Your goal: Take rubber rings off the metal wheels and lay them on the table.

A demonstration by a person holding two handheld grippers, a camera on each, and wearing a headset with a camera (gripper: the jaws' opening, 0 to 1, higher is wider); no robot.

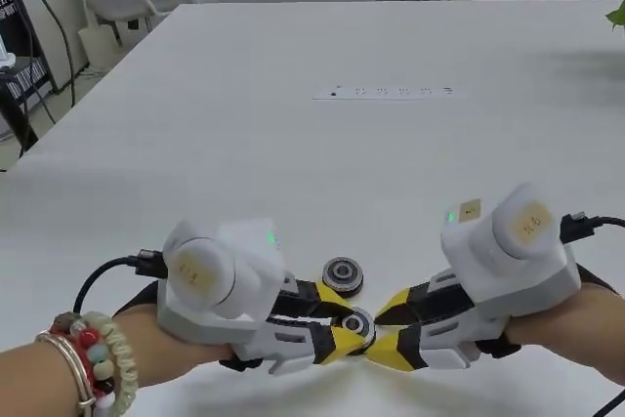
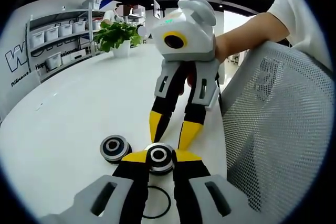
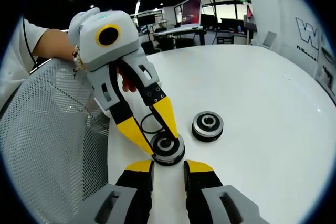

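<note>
A metal wheel (image 1: 357, 322) with a dark rubber ring on its rim sits between the two grippers near the table's front edge. My left gripper (image 2: 159, 158) is shut on this wheel (image 2: 159, 157), a yellow tip on each side. My right gripper (image 3: 169, 167) faces it from the other side, open, with its tips just short of the wheel (image 3: 168, 149). A second ringed wheel (image 1: 343, 273) lies flat on the table just beyond, also in the left gripper view (image 2: 115, 148) and the right gripper view (image 3: 208, 125). One loose black rubber ring (image 2: 156, 201) lies on the table under my left gripper.
The white table (image 1: 293, 153) stretches far ahead, with a flush socket strip (image 1: 386, 93) in its middle. A grey mesh chair back (image 2: 278, 129) stands close behind the grippers at the front edge. A potted plant (image 2: 118, 32) stands far off on the table.
</note>
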